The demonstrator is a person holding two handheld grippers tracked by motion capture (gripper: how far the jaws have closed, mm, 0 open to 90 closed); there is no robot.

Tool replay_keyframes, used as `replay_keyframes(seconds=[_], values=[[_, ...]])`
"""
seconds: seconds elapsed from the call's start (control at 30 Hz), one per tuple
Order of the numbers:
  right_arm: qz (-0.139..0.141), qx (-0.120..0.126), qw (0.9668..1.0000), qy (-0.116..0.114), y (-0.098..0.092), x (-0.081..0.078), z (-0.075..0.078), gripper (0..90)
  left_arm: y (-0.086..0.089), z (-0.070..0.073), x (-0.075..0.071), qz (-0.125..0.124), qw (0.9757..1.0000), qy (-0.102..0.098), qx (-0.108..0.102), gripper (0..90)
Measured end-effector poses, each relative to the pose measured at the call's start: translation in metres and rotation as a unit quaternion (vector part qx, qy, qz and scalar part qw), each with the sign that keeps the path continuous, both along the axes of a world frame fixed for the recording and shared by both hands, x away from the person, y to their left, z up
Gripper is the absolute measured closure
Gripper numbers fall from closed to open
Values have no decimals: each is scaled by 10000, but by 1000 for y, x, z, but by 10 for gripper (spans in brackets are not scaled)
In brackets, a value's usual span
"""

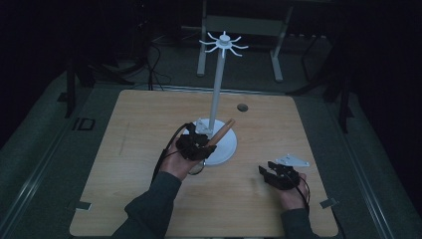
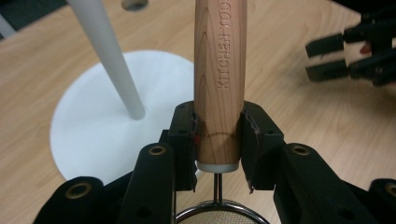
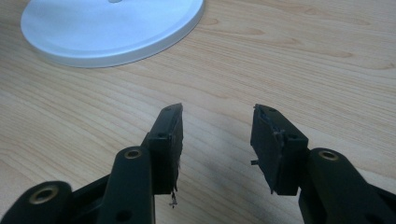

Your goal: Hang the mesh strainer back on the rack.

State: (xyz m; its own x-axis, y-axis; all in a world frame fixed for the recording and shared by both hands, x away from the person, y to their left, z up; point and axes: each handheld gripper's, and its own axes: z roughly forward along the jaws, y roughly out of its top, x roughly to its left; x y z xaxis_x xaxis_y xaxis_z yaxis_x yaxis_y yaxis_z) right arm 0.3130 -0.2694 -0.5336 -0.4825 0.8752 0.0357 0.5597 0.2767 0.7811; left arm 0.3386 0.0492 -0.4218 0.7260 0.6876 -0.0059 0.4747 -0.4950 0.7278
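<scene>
On the pale wooden bench (image 1: pixel 149 149), the left tongs (image 2: pixel 218 140) are clamped tight round the light wooden handle (image 2: pixel 219 70) of a small metal mesh strainer (image 2: pixel 217 215), held just above the round white base (image 2: pixel 93 135) of a tall white peg stand (image 1: pixel 217 94). The right tongs (image 3: pixel 217 140) sit well apart to the right, low over bare wood, jaws spread with nothing between them.
</scene>
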Motion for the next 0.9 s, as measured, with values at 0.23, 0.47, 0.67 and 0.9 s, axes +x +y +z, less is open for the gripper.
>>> replay_keyframes(seconds=[0.23,0.47,0.67,0.9], values=[[-18,2,10000,-18,-1,0,0,532,4,5,-2,189,9995,-176,-182,689],[-50,11,10000,-17,-1,0,0,529,9,12,-5,371,9978,-347,-434,689],[-71,24,10000,-7,-1,0,0,529,13,18,-8,550,9952,-524,-621,689],[-86,26,10000,-14,-2,0,-1,529,17,25,-9,726,9916,-665,-838,689]])
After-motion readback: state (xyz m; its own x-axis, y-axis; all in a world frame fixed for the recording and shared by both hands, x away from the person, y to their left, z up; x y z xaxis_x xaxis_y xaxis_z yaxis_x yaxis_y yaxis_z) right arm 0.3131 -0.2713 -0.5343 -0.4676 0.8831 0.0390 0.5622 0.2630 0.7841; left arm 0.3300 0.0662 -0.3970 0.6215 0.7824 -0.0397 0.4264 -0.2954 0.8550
